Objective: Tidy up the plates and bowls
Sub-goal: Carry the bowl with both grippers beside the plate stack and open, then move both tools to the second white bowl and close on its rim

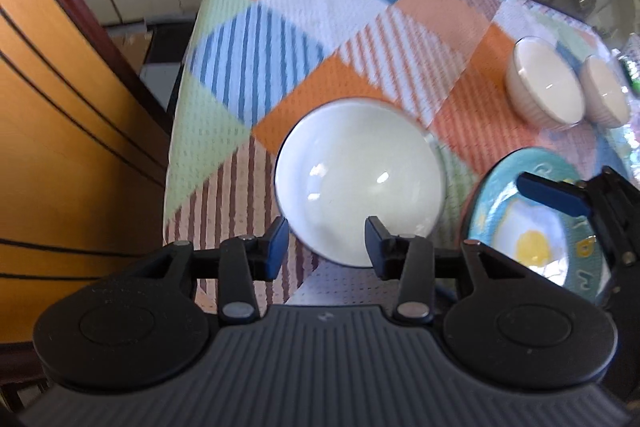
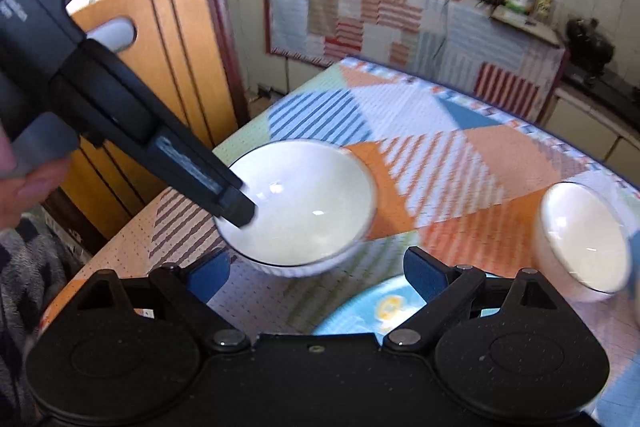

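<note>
Left wrist view: the left gripper [image 1: 326, 241] hangs over the near rim of a large white ceramic bowl [image 1: 360, 179], jaws wide and holding nothing. That bowl sits near the counter's [image 1: 320, 3] left edge. Two small ribbed white bowls [image 1: 544, 83] stand together by the right edge. The right gripper [image 2: 316, 273], jaws wide, hovers above a teal fried-egg plate [image 2: 360, 311].

Large white bowl [image 1: 359, 179]: glossy, smooth glazed ceramic
Patchwork-pattern tablecloth [image 1: 320, 27]: matt, woven cloth over the tabletop
Orange door [image 1: 60, 115]: smooth wood
</note>
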Demonstrator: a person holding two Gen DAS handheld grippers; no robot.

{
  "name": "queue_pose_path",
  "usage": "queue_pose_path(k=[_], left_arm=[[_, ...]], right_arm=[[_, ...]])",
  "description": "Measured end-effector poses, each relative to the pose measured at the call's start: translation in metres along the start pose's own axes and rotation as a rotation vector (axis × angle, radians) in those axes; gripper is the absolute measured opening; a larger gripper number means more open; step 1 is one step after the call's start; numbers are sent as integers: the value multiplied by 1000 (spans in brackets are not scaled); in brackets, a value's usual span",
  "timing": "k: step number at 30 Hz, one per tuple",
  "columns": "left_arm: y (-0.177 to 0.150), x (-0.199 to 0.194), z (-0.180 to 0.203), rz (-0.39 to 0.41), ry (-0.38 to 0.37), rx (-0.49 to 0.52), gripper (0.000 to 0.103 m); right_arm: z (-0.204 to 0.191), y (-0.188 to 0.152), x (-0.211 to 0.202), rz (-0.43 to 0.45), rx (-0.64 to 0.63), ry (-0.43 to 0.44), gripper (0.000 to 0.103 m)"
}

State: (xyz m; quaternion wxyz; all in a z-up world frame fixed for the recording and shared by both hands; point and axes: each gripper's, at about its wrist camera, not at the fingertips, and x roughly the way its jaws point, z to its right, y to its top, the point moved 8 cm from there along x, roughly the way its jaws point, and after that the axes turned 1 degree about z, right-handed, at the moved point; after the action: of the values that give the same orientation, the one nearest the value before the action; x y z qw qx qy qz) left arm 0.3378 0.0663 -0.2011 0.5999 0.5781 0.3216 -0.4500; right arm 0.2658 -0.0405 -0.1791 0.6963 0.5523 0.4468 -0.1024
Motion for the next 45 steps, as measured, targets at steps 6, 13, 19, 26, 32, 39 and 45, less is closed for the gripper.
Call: queue_pose_path(k=[6, 13, 19, 26, 32, 39, 45], left_arm=[[23, -33, 23, 118, -14, 53, 44], [45, -34, 60, 165, -48, 104, 48], [62, -17, 91, 174, -90, 132, 52], [73, -4, 119, 173, -129, 166, 53], [86, 15, 141, 156, -158, 185, 53], [100, 41, 147, 138, -169, 161, 53], [111, 57, 159, 240, -94, 188, 53]], right_arm=[[50, 2, -52, 102, 111, -58, 96], [114, -1, -79, 210, 317, -76, 95], [159, -9, -75, 225, 439, -112, 89], [205, -23, -62, 182, 580, -161, 88], [227, -31, -40, 116, 675, -173, 81], [242, -41, -12, -1, 753, -202, 75], [250, -46, 8, -59, 800, -233, 60]])
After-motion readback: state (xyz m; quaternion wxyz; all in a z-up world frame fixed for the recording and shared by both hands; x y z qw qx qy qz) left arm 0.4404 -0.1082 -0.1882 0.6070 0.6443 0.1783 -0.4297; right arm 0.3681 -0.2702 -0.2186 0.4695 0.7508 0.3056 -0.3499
